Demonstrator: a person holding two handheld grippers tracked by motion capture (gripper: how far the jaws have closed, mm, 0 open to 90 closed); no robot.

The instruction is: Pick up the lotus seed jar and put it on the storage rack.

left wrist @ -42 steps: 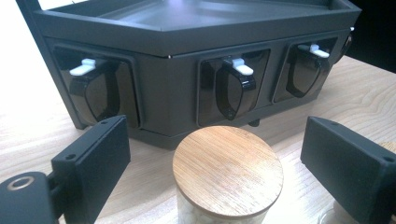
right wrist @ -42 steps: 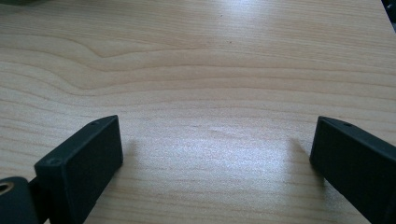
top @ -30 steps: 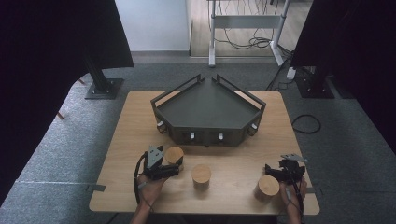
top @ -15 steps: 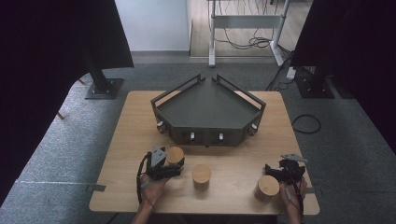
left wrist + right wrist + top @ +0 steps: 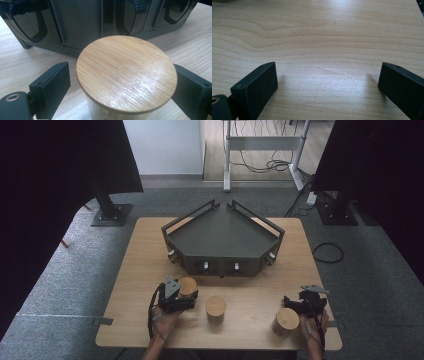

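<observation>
- Wooden table (image 5: 150, 270) is seen carrying everything; it is pale, with visible grain, and stands on grey carpet.
- Dark grey tray (image 5: 225, 237), angular and railed, is set toward the far side of the table; small knobs are seen along its near wall; in the left gripper view its wall (image 5: 80, 25) rises just behind the jar.
- Three bamboo-lidded jars are lined up along the near side: the left jar (image 5: 187, 286), the middle jar (image 5: 216, 308) and the right jar (image 5: 285, 321); they are kept apart from one another.
- Left tongs (image 5: 186, 295) are placed around the left jar; in the left gripper view the round lid (image 5: 126, 73) sits between the two black jaws; the jaws have just been closing; the right jaw appears to be at the jar's side, while a gap is left at the other, so no firm grip is judged to be made yet.
- Right tongs (image 5: 292, 302) are held just beside the right jar; in the right gripper view the jaws stand wide apart over bare table (image 5: 324, 50), with nothing between them.
- Step in hand, as judged: the grasp of the left jar; closing fully below the lid is called for next, squarely, so the jar is not tipped; a lift toward the tray may then be made.
</observation>
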